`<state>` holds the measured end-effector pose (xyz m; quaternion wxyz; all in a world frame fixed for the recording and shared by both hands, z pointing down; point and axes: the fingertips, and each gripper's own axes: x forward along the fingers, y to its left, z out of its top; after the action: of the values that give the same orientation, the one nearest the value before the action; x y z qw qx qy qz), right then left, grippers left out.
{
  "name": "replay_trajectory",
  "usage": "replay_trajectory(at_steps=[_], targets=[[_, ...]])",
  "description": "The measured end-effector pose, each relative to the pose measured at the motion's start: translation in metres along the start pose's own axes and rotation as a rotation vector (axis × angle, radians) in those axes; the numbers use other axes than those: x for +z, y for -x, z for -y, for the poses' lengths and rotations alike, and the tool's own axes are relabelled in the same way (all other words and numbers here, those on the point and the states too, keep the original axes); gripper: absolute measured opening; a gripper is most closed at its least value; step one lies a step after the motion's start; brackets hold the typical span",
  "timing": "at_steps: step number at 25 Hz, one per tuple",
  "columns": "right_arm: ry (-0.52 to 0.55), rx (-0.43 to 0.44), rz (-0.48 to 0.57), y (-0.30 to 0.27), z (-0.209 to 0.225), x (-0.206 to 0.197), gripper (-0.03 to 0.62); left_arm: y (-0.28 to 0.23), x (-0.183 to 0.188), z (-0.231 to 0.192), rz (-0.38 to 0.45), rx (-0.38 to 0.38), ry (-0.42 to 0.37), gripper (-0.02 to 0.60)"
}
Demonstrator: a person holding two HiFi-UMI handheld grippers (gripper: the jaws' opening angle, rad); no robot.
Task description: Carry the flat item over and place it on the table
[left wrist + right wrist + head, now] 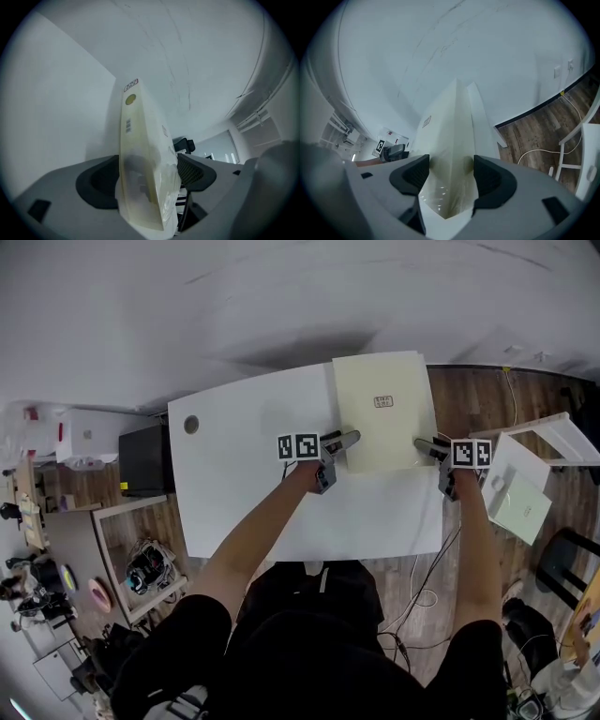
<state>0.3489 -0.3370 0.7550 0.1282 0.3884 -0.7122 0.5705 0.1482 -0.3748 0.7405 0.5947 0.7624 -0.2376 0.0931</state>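
The flat item [382, 413] is a pale yellow pack in clear wrap, lying on the far right part of the white table [244, 456]. My left gripper [339, 460] is at its near left corner. In the left gripper view the flat item [140, 164] stands edge-on between the jaws of the left gripper [147, 180], which are open with a thin gap at the right pad. My right gripper [433, 465] is at the near right corner. In the right gripper view both pads of the right gripper [450, 180] press on the flat item [452, 140].
A round cable hole [191, 425] sits in the table's far left corner. A white frame [553, 432] and a white box [520, 507] stand right of the table. A black cabinet [145, 460] is on the left. Cables [427, 596] lie on the wooden floor.
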Motion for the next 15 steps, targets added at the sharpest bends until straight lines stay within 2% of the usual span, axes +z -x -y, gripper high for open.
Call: replay_trajectory(at_steps=[3, 10, 15], targets=[[-0.029, -0.002, 0.026, 0.003, 0.002, -0.004, 0.311, -0.001, -0.001, 0.012, 0.0, -0.034, -0.019, 0.377], [-0.043, -0.018, 0.065, 0.008, 0.002, -0.004, 0.311, 0.0, -0.001, 0.015, 0.01, -0.052, -0.044, 0.377], [0.008, -0.011, 0.13, 0.035, -0.003, -0.003, 0.312, 0.004, 0.0, 0.02, 0.071, -0.047, -0.039, 0.377]])
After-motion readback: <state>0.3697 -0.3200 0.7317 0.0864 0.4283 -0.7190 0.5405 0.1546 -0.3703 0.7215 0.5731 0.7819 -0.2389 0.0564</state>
